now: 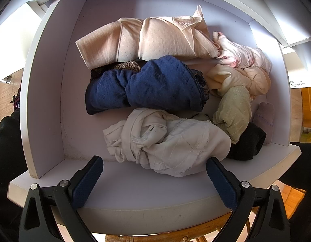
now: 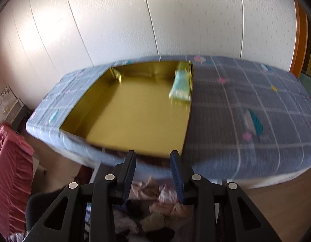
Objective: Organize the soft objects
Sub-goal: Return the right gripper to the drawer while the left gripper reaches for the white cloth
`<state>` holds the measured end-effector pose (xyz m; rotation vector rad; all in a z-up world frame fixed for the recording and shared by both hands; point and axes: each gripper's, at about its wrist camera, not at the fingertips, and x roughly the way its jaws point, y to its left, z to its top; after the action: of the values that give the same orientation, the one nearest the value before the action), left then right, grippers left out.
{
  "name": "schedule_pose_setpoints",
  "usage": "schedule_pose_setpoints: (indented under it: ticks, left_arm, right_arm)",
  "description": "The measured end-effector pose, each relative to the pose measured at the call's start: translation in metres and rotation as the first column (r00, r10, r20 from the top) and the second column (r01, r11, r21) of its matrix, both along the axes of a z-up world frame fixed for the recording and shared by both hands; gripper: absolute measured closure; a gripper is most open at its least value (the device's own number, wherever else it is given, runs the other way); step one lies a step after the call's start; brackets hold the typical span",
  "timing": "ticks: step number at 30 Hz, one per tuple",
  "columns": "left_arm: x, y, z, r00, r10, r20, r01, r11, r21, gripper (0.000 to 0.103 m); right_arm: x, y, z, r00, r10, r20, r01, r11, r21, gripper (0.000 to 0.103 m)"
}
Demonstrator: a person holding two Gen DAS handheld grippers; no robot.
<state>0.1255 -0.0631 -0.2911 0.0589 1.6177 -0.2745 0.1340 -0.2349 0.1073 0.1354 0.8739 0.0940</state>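
Now left tongs [image 1: 154, 178] spread wide, empty, poised over white drawer [image 1: 44, 92], just short of crumpled off-white cloth bundle [image 1: 165, 141], likely next pick. Behind it: rolled navy knit garment [image 1: 143, 86] and folded peach fabric roll [image 1: 139, 40], long axes left-right, rows packed for space. Right tongs [image 2: 153, 173] parted, empty, aimed at shallow gold box [image 2: 135, 109] on plaid bed [image 2: 246, 104]; mint rolled item [image 2: 180, 85] against its right wall, long axis pointing away.
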Motion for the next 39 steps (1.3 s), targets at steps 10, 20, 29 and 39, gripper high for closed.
schedule_pose_setpoints:
  ticks: [10,20,29,39]
  left_arm:
    - [0.003,0.005,0.002,1.000,0.023,0.004,-0.023,0.999,-0.033,0.001]
    - [0.017,0.031,0.013,0.990,0.140,0.011,-0.137,0.983,-0.125,0.009]
    - [0.019,0.035,0.026,0.992,0.126,0.027,-0.119,0.975,-0.188,0.015]
    - [0.013,0.001,0.007,1.000,-0.004,0.016,0.006,0.993,-0.114,0.014]
  right_arm:
    - [-0.014,-0.008,-0.194,0.849,-0.115,-0.515,0.122,0.992,-0.022,0.067]
    - [-0.022,-0.018,-0.297,0.662,-0.132,-0.738,0.199,0.980,0.003,0.067]
    - [-0.024,-0.008,-0.307,0.660,-0.129,-0.740,0.190,0.982,-0.002,0.067]
    - [-0.024,-0.009,-0.304,0.663,-0.129,-0.738,0.193,0.981,0.002,0.067]
